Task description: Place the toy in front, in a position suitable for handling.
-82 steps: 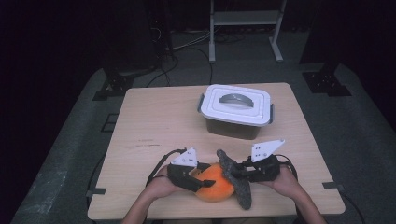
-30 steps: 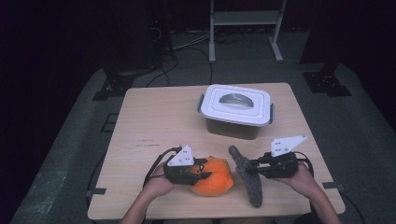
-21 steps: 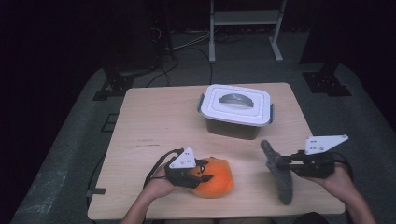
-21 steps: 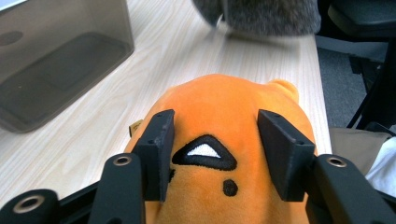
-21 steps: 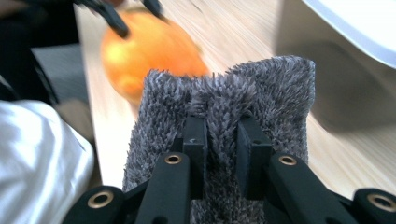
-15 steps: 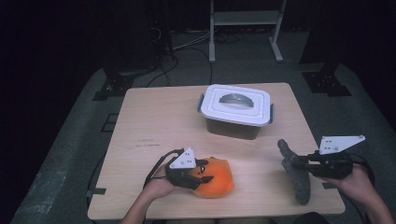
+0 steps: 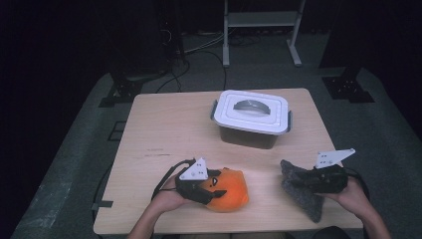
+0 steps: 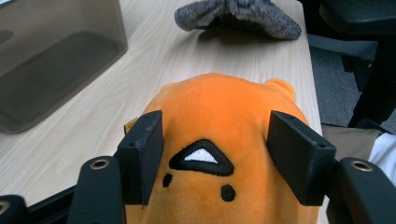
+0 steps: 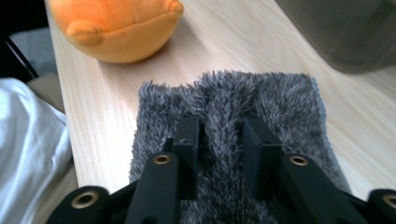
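An orange plush toy with a small black-and-white face mark lies near the table's front edge. My left gripper is shut on it, one jaw pressed to each side. A grey furry cloth lies at the front right of the table, and my right gripper is shut on a pinched fold of it. In the right gripper view the orange plush toy sits beyond the grey cloth; in the left gripper view the grey cloth lies past the toy.
A lidded plastic box with a white lid and dark translucent walls stands at the middle back of the wooden table. Its wall is close on the left in the left gripper view. Table edges run near both hands.
My right gripper has pulled the grey cloth off the orange toy and carried it rightward to the front right of the table. The left gripper has stayed on the toy.
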`<state>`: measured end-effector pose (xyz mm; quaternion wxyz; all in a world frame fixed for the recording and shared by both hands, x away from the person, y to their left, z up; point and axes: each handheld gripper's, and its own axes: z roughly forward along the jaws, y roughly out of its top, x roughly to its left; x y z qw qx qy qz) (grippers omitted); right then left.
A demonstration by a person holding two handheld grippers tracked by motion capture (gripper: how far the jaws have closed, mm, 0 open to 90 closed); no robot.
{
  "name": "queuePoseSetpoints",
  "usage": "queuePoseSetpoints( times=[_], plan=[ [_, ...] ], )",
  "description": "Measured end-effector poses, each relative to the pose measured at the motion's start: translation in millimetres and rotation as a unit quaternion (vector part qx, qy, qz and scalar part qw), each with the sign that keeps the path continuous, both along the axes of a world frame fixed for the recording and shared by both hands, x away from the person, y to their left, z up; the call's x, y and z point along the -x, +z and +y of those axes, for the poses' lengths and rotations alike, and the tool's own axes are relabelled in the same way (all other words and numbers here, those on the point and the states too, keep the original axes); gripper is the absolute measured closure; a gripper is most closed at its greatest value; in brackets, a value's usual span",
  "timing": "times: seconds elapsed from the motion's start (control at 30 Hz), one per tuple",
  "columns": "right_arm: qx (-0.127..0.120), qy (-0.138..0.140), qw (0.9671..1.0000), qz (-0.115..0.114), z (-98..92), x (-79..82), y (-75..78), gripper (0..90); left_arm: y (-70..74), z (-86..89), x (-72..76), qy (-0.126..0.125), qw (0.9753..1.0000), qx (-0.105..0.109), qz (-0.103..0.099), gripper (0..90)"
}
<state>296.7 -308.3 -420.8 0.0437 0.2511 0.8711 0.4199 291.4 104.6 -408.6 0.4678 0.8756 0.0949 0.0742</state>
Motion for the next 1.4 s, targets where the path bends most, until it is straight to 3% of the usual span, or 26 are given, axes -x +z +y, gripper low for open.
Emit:
queuePoseSetpoints(
  times=[0.37,1.0,1.4],
  plan=[
    [-0.044,0.008,0.9989,0.016,11.2,-4.3,-9.2,57.9,2.1,1.9,-1.6,0.000,1.0000,-0.001,0.001,30.7],
    [-0.048,0.018,0.9987,0.002,27.8,-13.2,1.0,54.5,4.3,5.9,-4.4,0.000,1.0000,0.005,0.002,25.5],
    [-0.065,0.030,0.9973,-0.015,47.9,-25.0,14.4,49.7,13.8,16.3,-6.6,0.013,0.9995,0.028,-0.002,21.7]
  ],
)
